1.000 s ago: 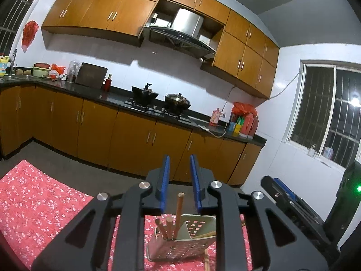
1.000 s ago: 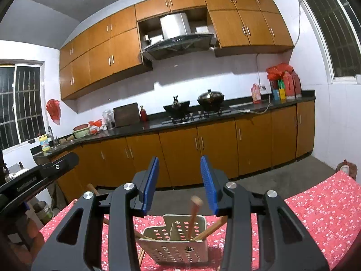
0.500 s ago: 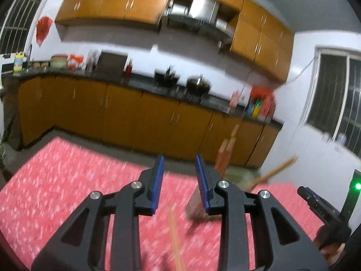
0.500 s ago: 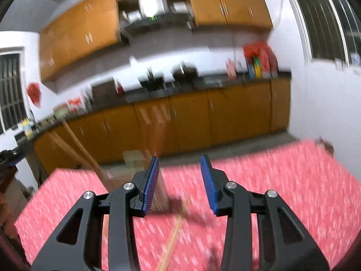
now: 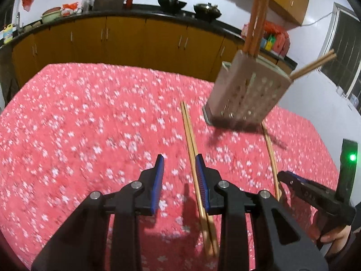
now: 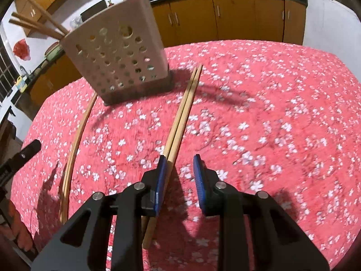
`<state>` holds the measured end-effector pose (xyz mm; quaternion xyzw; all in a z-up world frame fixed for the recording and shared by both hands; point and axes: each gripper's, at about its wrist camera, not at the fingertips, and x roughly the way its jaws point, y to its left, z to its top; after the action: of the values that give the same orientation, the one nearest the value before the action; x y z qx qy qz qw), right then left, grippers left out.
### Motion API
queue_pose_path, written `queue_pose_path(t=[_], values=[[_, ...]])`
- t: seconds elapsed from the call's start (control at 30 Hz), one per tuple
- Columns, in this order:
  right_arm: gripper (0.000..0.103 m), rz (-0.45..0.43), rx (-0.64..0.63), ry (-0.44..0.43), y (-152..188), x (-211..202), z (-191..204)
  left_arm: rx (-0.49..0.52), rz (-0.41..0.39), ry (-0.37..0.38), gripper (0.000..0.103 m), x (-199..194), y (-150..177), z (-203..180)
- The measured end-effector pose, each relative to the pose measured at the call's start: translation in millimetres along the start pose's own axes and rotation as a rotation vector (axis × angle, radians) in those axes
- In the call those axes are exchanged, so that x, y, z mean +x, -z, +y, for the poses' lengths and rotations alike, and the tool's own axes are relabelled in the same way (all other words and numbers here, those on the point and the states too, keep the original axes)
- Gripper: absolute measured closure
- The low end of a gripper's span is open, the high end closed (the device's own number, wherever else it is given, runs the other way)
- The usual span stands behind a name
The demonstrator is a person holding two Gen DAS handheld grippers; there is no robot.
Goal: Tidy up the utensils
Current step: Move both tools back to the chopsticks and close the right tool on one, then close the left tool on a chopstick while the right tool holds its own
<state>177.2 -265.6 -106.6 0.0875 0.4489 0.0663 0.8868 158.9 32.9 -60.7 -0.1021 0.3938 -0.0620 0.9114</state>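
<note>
Now both my grippers hang low over the red surface with white blossom print (image 5: 90,117), each lined up on a loose pair of pale wooden chopsticks. My left gripper (image 5: 178,178) has its blue-padded fingers (image 5: 157,180) apart, the left-hand chopstick pair (image 5: 190,144) lying on the cloth close against the right pad, nothing clamped. My right gripper (image 6: 179,176) is closing, fingers not yet together, with the right-hand chopstick pair (image 6: 180,122) hugging the left pad (image 6: 160,180) off-centre, not pinched as far as I can tell. Risk: sticks sit off-centre in both, so closing may catch one stick, or scissor the pair and roll them away. Thin sticks flat on soft cloth; pads could snag fabric instead. Both carry motion blur, so aim is shaky. The beige perforated plastic utensil holder (image 5: 246,94) stands on the far side of the surface, several chopsticks already upright in it; a clumsy lift could knock it. Left view alone shows the right gripper's body with a green light (image 5: 352,157) and the kitchen window. Right view alone shows the holder's perforated wall (image 6: 117,52) close up, and a sliver of my left hand (image 6: 18,232).
</note>
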Motion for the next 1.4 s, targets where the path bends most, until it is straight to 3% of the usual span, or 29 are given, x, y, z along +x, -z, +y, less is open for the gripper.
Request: queue_pose_path(t=[0.17, 0.23, 0.4, 0.57, 0.8, 1.07, 1.13, 1.17, 1.4], values=[[0.078, -0.002, -0.038, 0.051, -1, 5, 5, 0.007, 0.035, 0.010, 0.073, 7, 8, -6], [0.093, -0.007, -0.065, 0.113, 1, 7, 4, 0.007, 0.049, 0.013, 0.073, 9, 11, -7], [0.095, -0.017, -0.043, 0.157, -1, 4, -9, 0.004, 0.077, 0.025, 0.074, 13, 14, -9], [0.095, -0.022, -0.031, 0.154, -1, 1, -16, 0.026, 0.102, 0.043, 0.077, 19, 19, -17], [0.095, -0.027, -0.037, 0.149, 0, 2, -16, 0.056, 0.143, 0.010, 0.083, 30, 25, -22], [0.095, -0.029, -0.044, 0.139, 3, 0, -11, 0.114, 0.137, -0.028, 0.084, 36, 26, -34], [0.095, -0.034, -0.054, 0.139, 5, -1, -9, 0.120, 0.131, -0.044, 0.090, 38, 25, -35], [0.095, -0.036, -0.059, 0.141, 6, -2, -8, 0.122, 0.129, -0.054, 0.094, 39, 25, -34], [0.095, -0.045, -0.052, 0.164, -1, -1, -18, 0.063, 0.119, -0.121, 0.095, 43, 6, 0]])
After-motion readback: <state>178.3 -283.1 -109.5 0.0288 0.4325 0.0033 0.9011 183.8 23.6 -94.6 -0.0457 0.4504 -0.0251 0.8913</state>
